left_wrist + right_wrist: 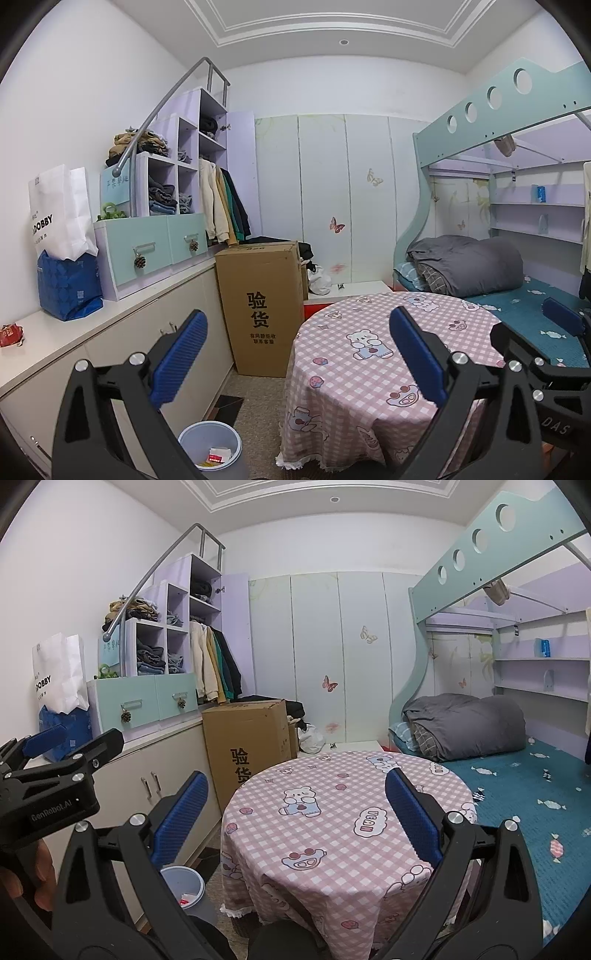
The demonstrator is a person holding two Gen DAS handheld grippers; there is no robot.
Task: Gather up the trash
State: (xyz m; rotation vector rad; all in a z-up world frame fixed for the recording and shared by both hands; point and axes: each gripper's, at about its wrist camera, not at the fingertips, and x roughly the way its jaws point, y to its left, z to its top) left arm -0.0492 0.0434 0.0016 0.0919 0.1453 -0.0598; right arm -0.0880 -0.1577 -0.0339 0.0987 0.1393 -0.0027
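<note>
A grey trash bin (210,446) stands on the floor between the cabinet and the round table, with a red-and-white packet inside; the right wrist view shows the bin (183,886) too. A crumpled red wrapper (9,334) lies on the white counter at the far left. My left gripper (299,354) is open and holds nothing, hovering over the table's left edge. My right gripper (297,812) is open and holds nothing above the pink checked tablecloth (325,834). Each gripper appears at the edge of the other's view: the right gripper (561,321), the left gripper (55,746).
A tall cardboard box (262,306) stands beside the table. A blue bag (68,288) and a white paper bag (61,214) sit on the counter (74,332). The bunk bed (535,794) with a grey duvet borders the table on the right. A hand (22,882) holds the left gripper.
</note>
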